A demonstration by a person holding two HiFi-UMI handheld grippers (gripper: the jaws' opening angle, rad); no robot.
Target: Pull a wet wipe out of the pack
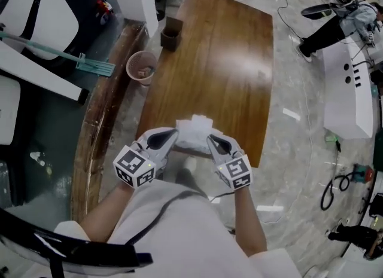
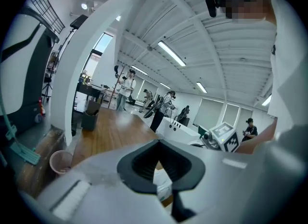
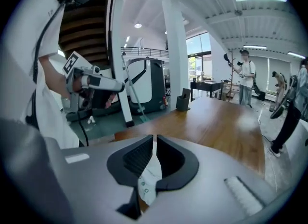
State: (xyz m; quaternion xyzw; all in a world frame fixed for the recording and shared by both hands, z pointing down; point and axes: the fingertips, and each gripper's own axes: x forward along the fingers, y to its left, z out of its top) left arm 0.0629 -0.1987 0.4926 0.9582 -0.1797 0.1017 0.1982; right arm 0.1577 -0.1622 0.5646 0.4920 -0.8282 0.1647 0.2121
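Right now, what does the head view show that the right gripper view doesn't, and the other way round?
Only the head view: the left tool and right tool on either side of a crumpled white wet wipe pack at the near end of the wooden table, plus a pinkish cup left of the table. Only the right gripper view: a thin white wet wipe caught between the right tool's jaws, and a standing person holding a long pole. Both: the table, the dark box at its far end, and the left tool.
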